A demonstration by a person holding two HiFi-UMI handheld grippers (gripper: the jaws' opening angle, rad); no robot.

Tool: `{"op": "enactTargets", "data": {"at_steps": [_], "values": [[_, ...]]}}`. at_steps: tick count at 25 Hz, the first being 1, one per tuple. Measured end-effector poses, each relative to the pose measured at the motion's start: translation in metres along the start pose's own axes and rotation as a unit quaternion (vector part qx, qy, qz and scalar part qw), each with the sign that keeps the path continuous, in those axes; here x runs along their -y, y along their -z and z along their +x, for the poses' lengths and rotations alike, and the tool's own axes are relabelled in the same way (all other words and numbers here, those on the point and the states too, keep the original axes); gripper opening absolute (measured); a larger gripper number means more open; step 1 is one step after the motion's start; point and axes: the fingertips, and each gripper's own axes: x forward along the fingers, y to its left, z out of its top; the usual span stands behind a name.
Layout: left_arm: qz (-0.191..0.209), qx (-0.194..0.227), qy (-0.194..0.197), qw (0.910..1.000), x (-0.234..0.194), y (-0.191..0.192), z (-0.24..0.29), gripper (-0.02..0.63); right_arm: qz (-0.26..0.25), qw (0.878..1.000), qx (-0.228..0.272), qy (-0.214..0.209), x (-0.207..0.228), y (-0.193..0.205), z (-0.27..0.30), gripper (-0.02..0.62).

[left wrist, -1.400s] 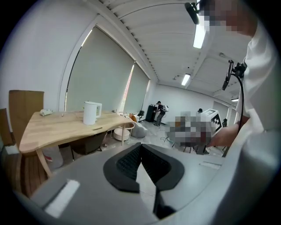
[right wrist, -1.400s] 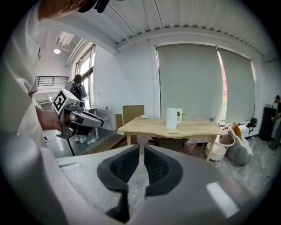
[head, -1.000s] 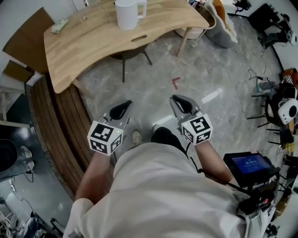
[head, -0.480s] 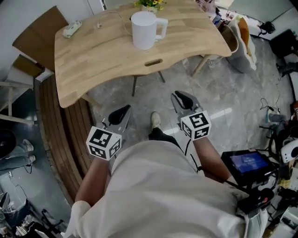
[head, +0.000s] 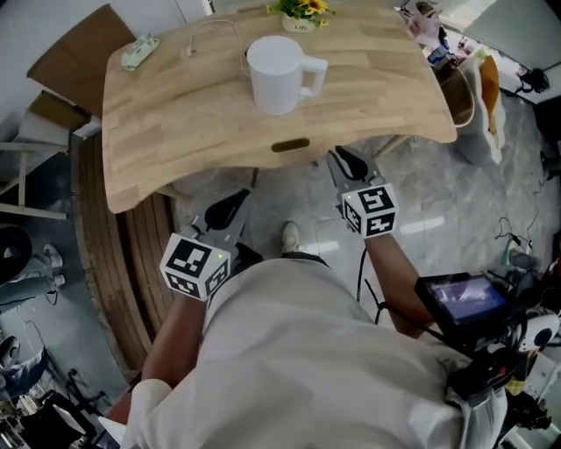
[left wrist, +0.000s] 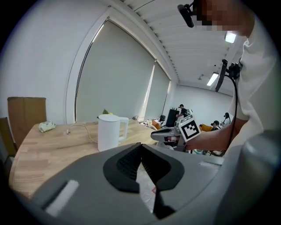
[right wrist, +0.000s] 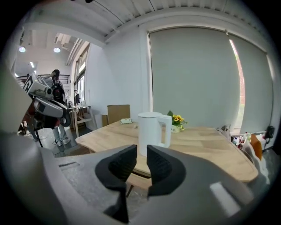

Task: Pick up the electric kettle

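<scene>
The white electric kettle (head: 279, 74) stands upright on the wooden table (head: 175, 123), handle to the right, a cable running off behind it. Both grippers hover short of the table's near edge, apart from the kettle. My left gripper (head: 232, 203) is shut, its tips touching with nothing between them (left wrist: 140, 147); the kettle (left wrist: 109, 132) lies ahead of it to the left. My right gripper (head: 344, 158) points straight at the kettle (right wrist: 150, 132). Its jaws (right wrist: 141, 151) are opening, with a narrow empty gap between the pads.
On the far side of the table are a small flower pot (head: 298, 13) and a white power strip (head: 140, 51). A cardboard box (head: 66, 53) stands at the left and a chair (head: 478, 96) at the right. A slot (head: 290, 145) is cut near the table's front edge.
The person has walked up to the table. Both grippers have moved forward to its near edge, and the kettle now sits much closer in view.
</scene>
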Motion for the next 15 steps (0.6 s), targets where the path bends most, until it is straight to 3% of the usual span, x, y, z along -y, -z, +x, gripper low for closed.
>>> {"op": "enactTargets", "data": {"at_steps": [7, 15], "values": [[-0.016, -0.013, -0.008, 0.9998, -0.041, -0.008, 0.026, 0.008, 0.007, 0.999, -0.012, 0.041, 0.058, -0.009, 0.071, 0.109], [0.009, -0.020, 0.032, 0.9992, -0.097, -0.031, 0.054, 0.008, 0.021, 0.994, -0.012, 0.107, 0.095, -0.020, 0.153, 0.146]]}}
